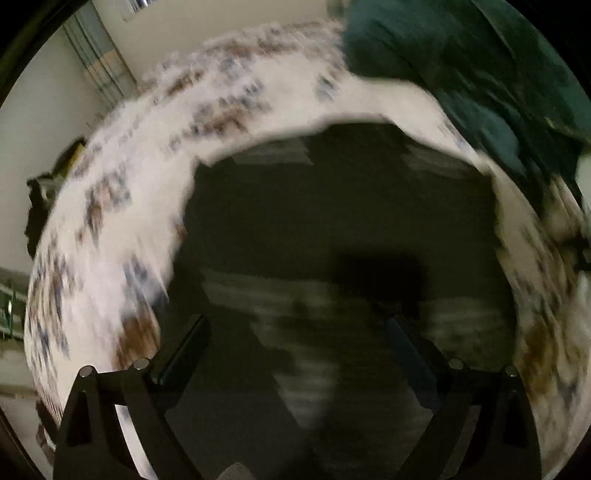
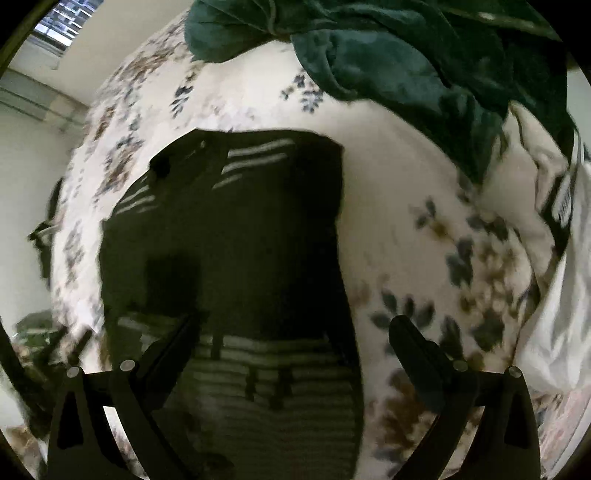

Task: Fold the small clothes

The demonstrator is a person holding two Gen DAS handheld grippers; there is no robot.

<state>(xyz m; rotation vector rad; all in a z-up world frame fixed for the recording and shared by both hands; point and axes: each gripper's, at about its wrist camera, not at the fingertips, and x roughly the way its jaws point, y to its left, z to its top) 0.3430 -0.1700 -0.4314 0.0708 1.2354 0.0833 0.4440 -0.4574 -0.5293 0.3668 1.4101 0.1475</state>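
Observation:
A small dark garment with pale stripes (image 1: 332, 229) lies flat on the floral bedsheet (image 1: 122, 221); the left wrist view is motion-blurred. My left gripper (image 1: 297, 325) is open just above the garment's near part, its fingers (image 1: 184, 347) spread wide with nothing between them. In the right wrist view the same garment (image 2: 240, 229) lies left of centre, striped at its near end. My right gripper (image 2: 297, 328) is open over the garment's near right edge, one finger (image 2: 417, 350) over the bare sheet (image 2: 406, 184).
A crumpled dark green blanket (image 2: 406, 62) lies at the far right of the bed, also in the left wrist view (image 1: 461, 66). White bedding (image 2: 554, 295) is bunched at the right. A cream wall (image 2: 22, 177) and a window (image 2: 62, 18) stand beyond the bed's left side.

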